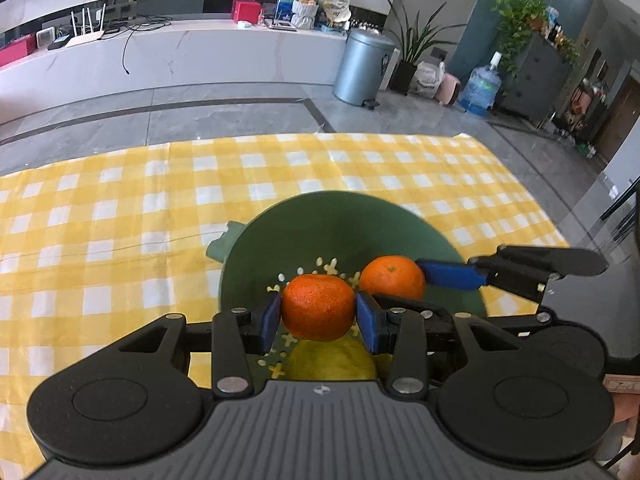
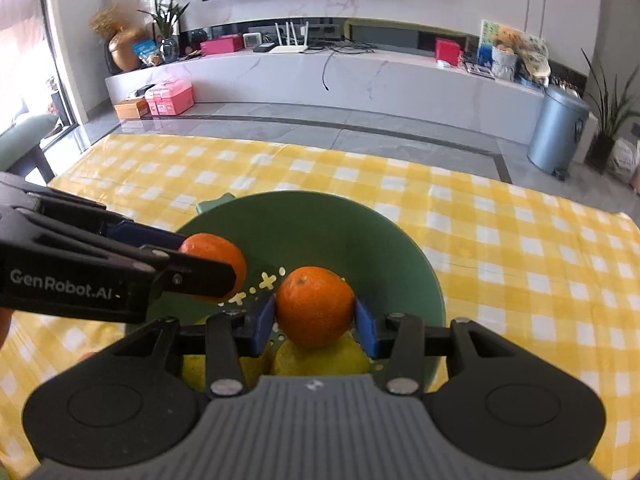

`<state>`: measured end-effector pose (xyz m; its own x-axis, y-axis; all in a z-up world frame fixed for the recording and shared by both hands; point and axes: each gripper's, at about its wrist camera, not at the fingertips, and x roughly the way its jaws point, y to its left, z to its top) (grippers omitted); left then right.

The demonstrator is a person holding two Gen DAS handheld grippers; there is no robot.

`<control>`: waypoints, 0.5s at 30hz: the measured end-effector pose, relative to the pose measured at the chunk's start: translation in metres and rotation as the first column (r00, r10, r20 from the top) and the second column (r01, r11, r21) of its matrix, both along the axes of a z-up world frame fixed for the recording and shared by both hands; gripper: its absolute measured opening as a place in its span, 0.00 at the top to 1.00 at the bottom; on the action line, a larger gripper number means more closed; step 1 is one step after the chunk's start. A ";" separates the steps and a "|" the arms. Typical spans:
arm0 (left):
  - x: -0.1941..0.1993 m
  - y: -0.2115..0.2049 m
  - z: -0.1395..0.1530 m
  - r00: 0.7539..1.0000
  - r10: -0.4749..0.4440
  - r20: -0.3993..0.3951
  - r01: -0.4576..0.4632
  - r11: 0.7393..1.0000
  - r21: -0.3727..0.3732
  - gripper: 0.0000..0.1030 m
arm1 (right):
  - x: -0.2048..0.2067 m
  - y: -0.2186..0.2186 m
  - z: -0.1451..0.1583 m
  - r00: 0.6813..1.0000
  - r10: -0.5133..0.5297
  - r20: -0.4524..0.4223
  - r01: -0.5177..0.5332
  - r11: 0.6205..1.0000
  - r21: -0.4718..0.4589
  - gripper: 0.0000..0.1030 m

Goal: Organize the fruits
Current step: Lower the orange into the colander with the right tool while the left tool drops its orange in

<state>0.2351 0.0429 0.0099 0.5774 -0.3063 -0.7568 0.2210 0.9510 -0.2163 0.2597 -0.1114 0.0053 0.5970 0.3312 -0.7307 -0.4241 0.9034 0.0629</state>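
Mandarins: one [image 1: 318,306] pinched in left gripper [image 1: 318,314], second [image 2: 315,306] pinched in right gripper [image 2: 315,316], both held just above green bowl [image 2: 320,216] w/ yellow fruit [image 2: 320,354] inside. Risk: grippers sit close, so simultaneous release may clash fingers. Mandarins may also bounce off yellow fruit, roll over rim onto checked cloth [image 2: 520,248].

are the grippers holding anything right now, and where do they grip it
Yes. The left gripper clamps one orange by its two sides; the right gripper clamps another orange the same way, both over the green bowl.
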 end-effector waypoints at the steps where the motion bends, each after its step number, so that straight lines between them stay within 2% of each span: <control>1: 0.001 -0.001 -0.002 1.000 -0.006 0.000 0.006 1.000 0.006 0.56 | 0.001 0.001 -0.001 1.000 0.008 0.006 -0.008 1.000 -0.002 0.60; 15: 0.013 0.000 -0.017 0.998 0.041 -0.050 -0.038 0.998 0.048 0.55 | 0.020 0.017 -0.023 0.998 0.057 0.029 -0.056 0.997 -0.054 0.60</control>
<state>0.2484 0.0427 -0.0069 0.5486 -0.2471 -0.7987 0.1729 0.9682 -0.1808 0.2795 -0.0949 -0.0177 0.6004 0.3258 -0.7303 -0.4754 0.8797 0.0016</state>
